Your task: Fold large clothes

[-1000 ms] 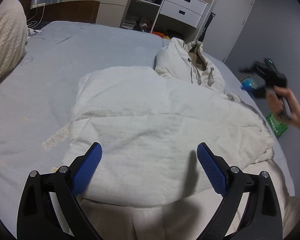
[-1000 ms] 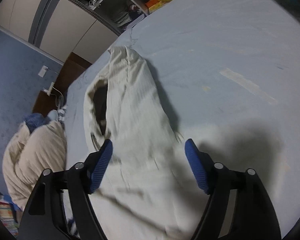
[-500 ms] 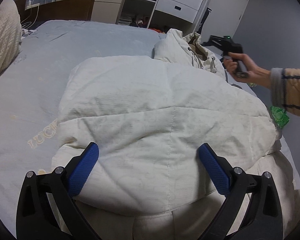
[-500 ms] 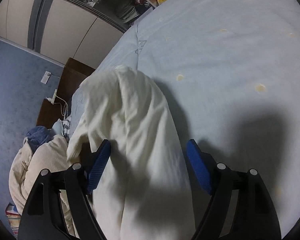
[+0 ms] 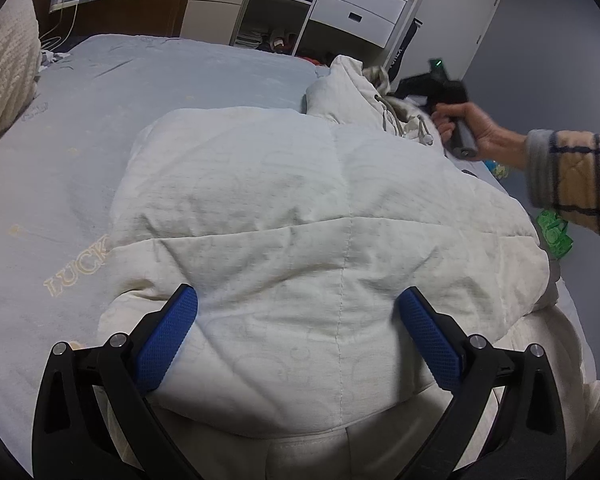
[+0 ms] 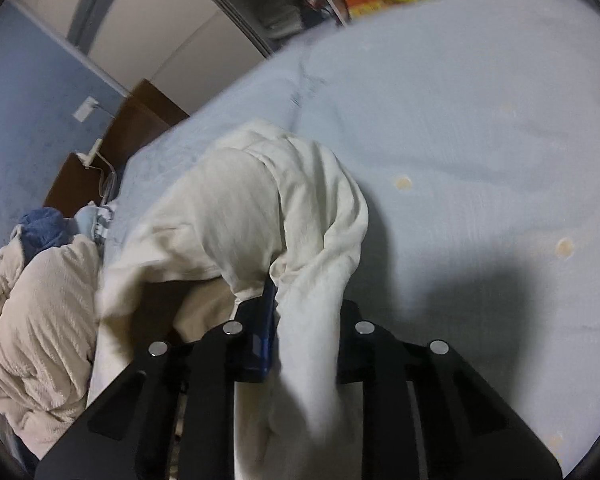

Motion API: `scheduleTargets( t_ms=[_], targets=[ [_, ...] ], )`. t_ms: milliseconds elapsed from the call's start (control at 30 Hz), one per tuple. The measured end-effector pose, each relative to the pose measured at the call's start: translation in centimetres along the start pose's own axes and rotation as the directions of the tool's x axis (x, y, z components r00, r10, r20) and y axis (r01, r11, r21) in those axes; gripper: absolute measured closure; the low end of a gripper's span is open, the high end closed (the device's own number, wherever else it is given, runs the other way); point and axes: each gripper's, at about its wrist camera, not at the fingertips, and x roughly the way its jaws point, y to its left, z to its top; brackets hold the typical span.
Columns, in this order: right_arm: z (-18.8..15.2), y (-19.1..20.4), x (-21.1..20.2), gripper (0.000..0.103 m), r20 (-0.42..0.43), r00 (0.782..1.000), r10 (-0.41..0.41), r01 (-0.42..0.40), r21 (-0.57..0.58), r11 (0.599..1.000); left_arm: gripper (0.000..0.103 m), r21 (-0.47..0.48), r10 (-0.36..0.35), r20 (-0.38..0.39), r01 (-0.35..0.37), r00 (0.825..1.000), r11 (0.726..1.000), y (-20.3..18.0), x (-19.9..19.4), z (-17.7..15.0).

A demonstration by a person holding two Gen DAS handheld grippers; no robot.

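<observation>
right hand-held gripper (image 6: pixel 296 320) has just closed on the jacket's (image 5: pixel 320 208) hood (image 6: pixel 284 200).

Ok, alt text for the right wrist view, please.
The right gripper, its jaws having just closed, is shut on a fold of the cream padded coat, which bunches up over a pale blue bedsheet. A cream blanket is heaped at the left.
</observation>
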Motion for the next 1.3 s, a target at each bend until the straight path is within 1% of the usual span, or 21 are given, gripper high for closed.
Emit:
scheduleTargets(
  t_ms=[133, 333, 400, 433, 533, 600, 667, 767, 867, 1000, 1133, 1300],
  targets=[
    [-0.5, 4.2, -4.8, 0.087, 0.071, 0.997, 0.001, 0.003, -0.065, 0.998, 0.006, 0.002, 0.006, -0.004, -0.006, 1.000, 1.000, -0.3, 0.2, 0.2],
    [-2.9, 10.3, -11.5, 0.087, 0.117, 0.993, -0.027, 0.049, -0.189, 0.981, 0.006, 0.008, 0.021, -0.005, -0.021, 1.000, 1.000, -0.7, 0.0, 0.5],
    [-4.7, 12.4, -13.9, 0.087, 0.129, 0.991, -0.029, 0.058, -0.228, 0.972, 0.007, -0.001, 0.026, 0.006, -0.026, 1.000, 1.000, -0.7, -0.4, 0.5],
    [-5.6, 12.8, -14.9, 0.087, 0.132, 0.991, -0.026, 0.057, -0.238, 0.970, 0.007, -0.009, 0.024, 0.011, -0.024, 1.000, 1.000, -0.6, -0.6, 0.6],
    [-9.0, 14.5, -17.8, 0.088, 0.140, 0.990, -0.007, 0.045, -0.268, 0.962, 0.007, -0.065, 0.010, 0.034, -0.008, 0.999, 0.998, -0.2, -1.9, 0.5],
    [-11.7, 15.3, -19.7, 0.089, 0.142, 0.990, 0.017, 0.025, -0.286, 0.958, 0.007, -0.111, 0.005, 0.054, 0.001, 0.999, 0.994, 0.0, -3.4, 0.3],
    [-14.5, 16.0, -21.0, 0.089, 0.145, 0.989, 0.026, 0.021, -0.312, 0.950, 0.007, -0.133, 0.005, 0.068, 0.004, 0.998, 0.991, 0.1, -4.8, 0.2],
    [-18.4, 15.8, -22.4, 0.089, 0.136, 0.990, 0.033, 0.013, -0.326, 0.945, 0.007, -0.109, 0.030, 0.083, -0.021, 0.996, 0.994, -0.3, -6.9, 0.1],
    [-21.8, 15.4, -23.8, 0.089, 0.131, 0.991, 0.027, 0.019, -0.338, 0.941, 0.007, -0.099, 0.039, 0.086, -0.031, 0.996, 0.995, -0.8, -8.4, -0.2],
    [-25.4, 14.6, -25.0, 0.089, 0.125, 0.992, 0.010, 0.037, -0.367, 0.930, 0.007, -0.094, 0.053, 0.080, -0.045, 0.995, 0.995, -1.5, -9.8, -1.1],
    [-29.7, 13.0, -25.5, 0.089, 0.120, 0.993, -0.013, 0.058, -0.380, 0.923, 0.007, -0.049, 0.067, 0.092, -0.062, 0.994, 0.997, -2.9, -11.9, -1.8],
    [-34.2, 11.2, -25.0, 0.089, 0.128, 0.990, -0.058, 0.106, -0.407, 0.907, 0.007, -0.010, 0.054, 0.089, -0.053, 0.995, 0.999, -5.0, -13.4, -2.8]
  ],
)
